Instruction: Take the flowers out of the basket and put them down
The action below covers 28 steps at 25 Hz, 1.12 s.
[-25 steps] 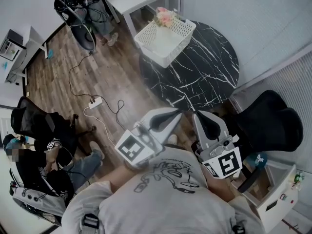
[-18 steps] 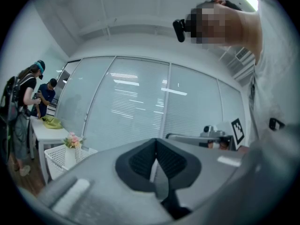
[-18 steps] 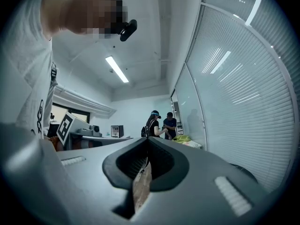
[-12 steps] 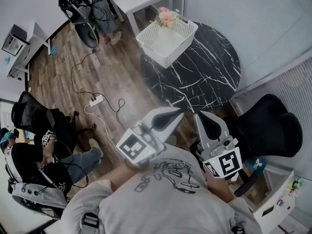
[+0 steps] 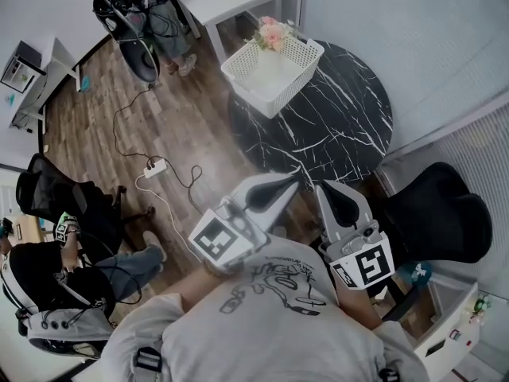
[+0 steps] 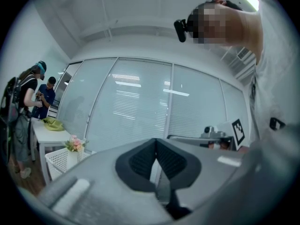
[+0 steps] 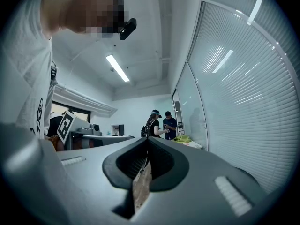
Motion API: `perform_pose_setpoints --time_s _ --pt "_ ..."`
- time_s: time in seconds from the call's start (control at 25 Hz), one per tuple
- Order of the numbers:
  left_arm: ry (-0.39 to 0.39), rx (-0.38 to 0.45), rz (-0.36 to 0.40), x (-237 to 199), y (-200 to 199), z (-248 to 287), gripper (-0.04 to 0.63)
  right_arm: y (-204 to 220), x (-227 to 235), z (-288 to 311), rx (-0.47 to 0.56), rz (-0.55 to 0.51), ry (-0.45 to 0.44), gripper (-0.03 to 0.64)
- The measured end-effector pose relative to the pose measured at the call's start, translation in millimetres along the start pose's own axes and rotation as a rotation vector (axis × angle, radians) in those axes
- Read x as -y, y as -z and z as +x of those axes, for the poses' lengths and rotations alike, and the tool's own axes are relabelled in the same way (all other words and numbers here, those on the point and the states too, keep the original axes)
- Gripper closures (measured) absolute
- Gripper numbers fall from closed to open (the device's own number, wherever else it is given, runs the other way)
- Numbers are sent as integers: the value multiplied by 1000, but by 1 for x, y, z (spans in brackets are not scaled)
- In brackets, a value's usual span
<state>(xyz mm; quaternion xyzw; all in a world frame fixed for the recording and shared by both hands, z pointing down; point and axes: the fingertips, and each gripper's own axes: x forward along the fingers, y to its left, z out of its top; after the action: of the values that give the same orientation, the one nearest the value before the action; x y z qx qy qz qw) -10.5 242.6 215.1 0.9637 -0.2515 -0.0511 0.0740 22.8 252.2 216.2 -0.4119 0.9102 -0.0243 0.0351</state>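
In the head view, a white perforated plastic basket (image 5: pixel 248 82) is seen on a round black marble-patterned table (image 5: pixel 342 126), set toward the table's ten o'clock edge. A small bunch of pink and cream flowers (image 5: pixel 273 33) is lodged at the basket's twelve o'clock corner; the rest of the basket looks bare. The left gripper (image 5: pixel 293 175) and the right gripper (image 5: pixel 320 189) are held close to the person's chest at six o'clock, both aimed toward the table and well apart from the basket.

In the left gripper view, the left gripper (image 6: pixel 156 146) is shown with its jaws clenched together and nothing between them. The flowers (image 6: pixel 75 143) and the basket (image 6: pixel 60 162) appear small at nine o'clock, with a white side table (image 6: pixel 47 136) just behind them.

In the right gripper view, the right gripper (image 7: pixel 146 149) is likewise pressed closed on nothing. Neither basket nor flowers are seen there; only blinds and two standing people (image 7: pixel 159 123) in the distance.

The task is judged to be at its approach, with nothing yet grasped. A reach across the table is called for next, with one gripper's jaws spread before they are brought round the stems.
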Motion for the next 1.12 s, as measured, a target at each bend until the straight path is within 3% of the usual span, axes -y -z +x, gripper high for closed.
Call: perform_pose_setpoints --time_s 1.12 --pt "58 -14 6 -189 -31 43 592 9 83 179 -48 -22 44 611"
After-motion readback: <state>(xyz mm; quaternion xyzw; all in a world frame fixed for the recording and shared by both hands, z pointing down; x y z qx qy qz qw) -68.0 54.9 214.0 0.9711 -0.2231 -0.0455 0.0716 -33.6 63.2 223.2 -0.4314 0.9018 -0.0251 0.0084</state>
